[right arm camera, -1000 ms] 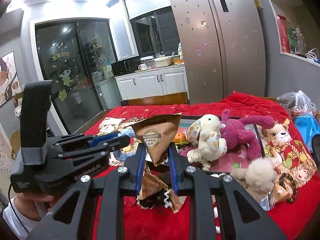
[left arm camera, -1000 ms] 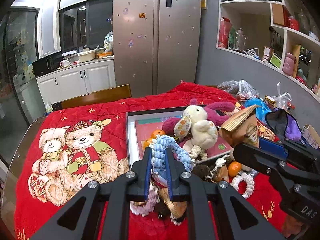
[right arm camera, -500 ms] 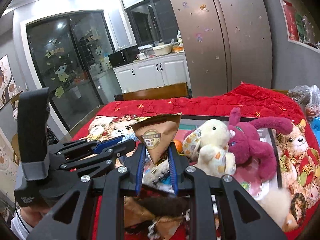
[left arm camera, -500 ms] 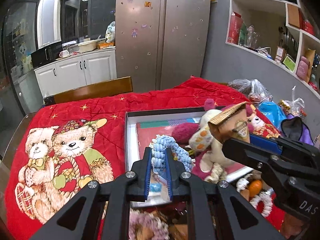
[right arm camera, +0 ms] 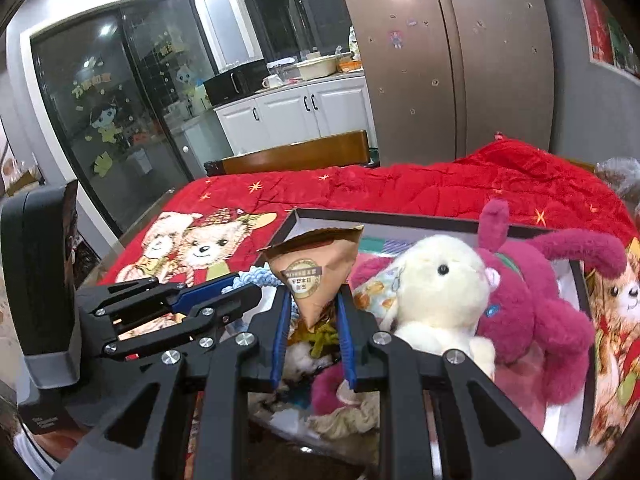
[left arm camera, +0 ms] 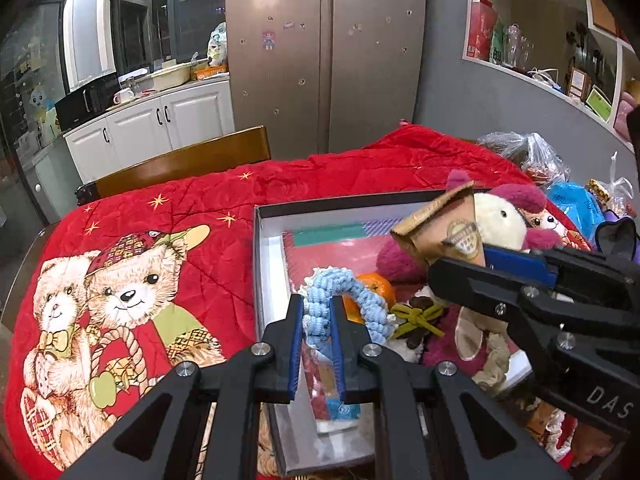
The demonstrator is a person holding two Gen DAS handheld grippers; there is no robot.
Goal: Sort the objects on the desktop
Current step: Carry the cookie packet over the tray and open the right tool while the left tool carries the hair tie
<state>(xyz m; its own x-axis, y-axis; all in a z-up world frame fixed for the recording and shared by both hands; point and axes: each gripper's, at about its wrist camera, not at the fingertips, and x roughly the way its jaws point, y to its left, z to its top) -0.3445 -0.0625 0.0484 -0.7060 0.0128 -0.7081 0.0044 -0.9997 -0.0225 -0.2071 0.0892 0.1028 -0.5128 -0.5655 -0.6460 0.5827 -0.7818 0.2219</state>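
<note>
Red bear-print quilt (left arm camera: pixel 168 216) covered the tabletop. Left gripper (left arm camera: pixel 316 320) jaws pinched a blue rope ring (left arm camera: pixel 340 292); right gripper (right arm camera: pixel 312 312) jaws clamped a brown paper packet (right arm camera: pixel 316 268). Both hung over the open box (left arm camera: pixel 264 264); lowering before release seemed wise.

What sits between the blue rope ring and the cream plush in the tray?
In the left wrist view, an orange and an olive knotted cord.

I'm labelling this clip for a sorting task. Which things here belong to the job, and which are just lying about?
In the job:
- blue rope toy, gripped by the left tool
- brown paper packet, gripped by the right tool
- tray
- cream plush, magenta plush, orange inside it

Lying about:
- red bear blanket
- wooden chair
- fridge
- wall shelves
</note>
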